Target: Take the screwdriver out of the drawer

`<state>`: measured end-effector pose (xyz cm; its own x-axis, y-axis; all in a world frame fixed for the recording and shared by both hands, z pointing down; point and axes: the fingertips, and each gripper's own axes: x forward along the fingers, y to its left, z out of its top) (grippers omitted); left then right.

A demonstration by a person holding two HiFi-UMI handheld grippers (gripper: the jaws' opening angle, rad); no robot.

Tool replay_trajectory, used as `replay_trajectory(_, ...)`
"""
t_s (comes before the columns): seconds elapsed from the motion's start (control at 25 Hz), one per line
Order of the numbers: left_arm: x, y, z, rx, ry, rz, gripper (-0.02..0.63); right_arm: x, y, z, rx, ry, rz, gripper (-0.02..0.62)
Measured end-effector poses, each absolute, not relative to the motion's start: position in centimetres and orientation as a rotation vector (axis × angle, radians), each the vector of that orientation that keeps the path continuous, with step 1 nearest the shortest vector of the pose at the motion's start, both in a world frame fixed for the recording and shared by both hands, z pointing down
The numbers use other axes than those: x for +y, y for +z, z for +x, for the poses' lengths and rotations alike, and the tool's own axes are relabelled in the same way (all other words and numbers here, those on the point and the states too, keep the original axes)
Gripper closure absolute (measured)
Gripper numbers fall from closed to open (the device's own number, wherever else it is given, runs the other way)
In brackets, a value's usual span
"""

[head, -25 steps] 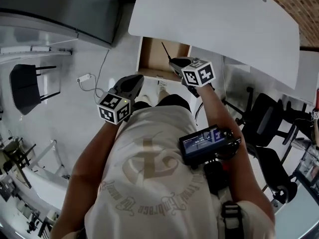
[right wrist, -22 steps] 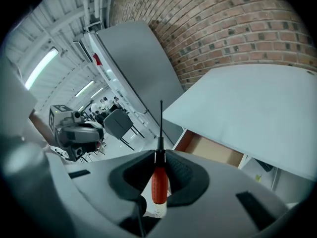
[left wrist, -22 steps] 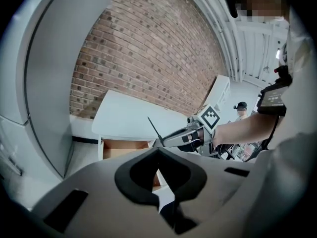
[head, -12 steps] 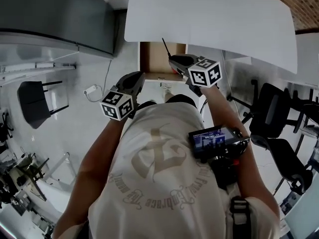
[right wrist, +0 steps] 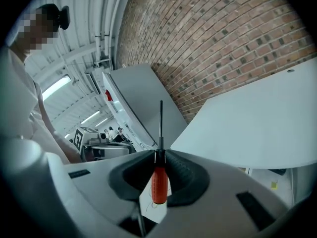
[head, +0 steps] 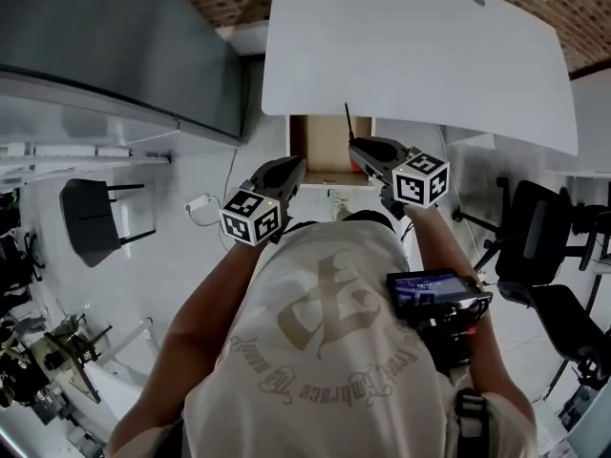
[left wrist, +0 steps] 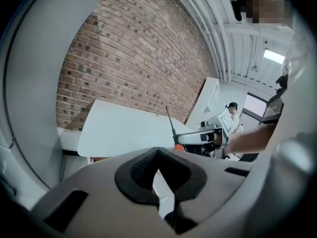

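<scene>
My right gripper (right wrist: 159, 155) is shut on the screwdriver (right wrist: 159, 183), pinching it where the red handle meets the thin black shaft, which points up past the jaws. In the head view that gripper (head: 357, 147) is held over the right front corner of the open wooden drawer (head: 322, 148) under the white desk (head: 420, 55), the screwdriver (head: 347, 122) sticking out toward the desk. My left gripper (head: 289, 166) hovers at the drawer's left front corner. Its black pads (left wrist: 143, 165) meet at the tip with nothing between them. From there I also see the right gripper (left wrist: 184, 139).
A large grey panel (head: 124, 55) stands to the left of the desk. A black chair (head: 91, 218) is on the floor at left, and office chairs (head: 539, 246) stand at right. A white cable (head: 205, 203) lies on the floor. A brick wall (left wrist: 133, 58) backs the desk.
The head view has shifted, so desk and drawer sit lower and further right. The right gripper keeps the screwdriver, whose shaft now points straighter toward the desk. The left gripper stays beside it.
</scene>
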<state>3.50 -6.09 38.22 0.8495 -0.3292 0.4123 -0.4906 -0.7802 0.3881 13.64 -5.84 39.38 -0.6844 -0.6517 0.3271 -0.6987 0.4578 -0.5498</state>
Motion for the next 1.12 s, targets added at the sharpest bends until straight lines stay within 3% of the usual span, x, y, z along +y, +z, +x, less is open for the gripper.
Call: replay_trajectory(1.12, -7.3, 38.3, 4.1, -0.561, 0.447, 2.558, 0.588, -5.6, 38.2, 13.6, -2.644, 0.995, 1.291, 0.515)
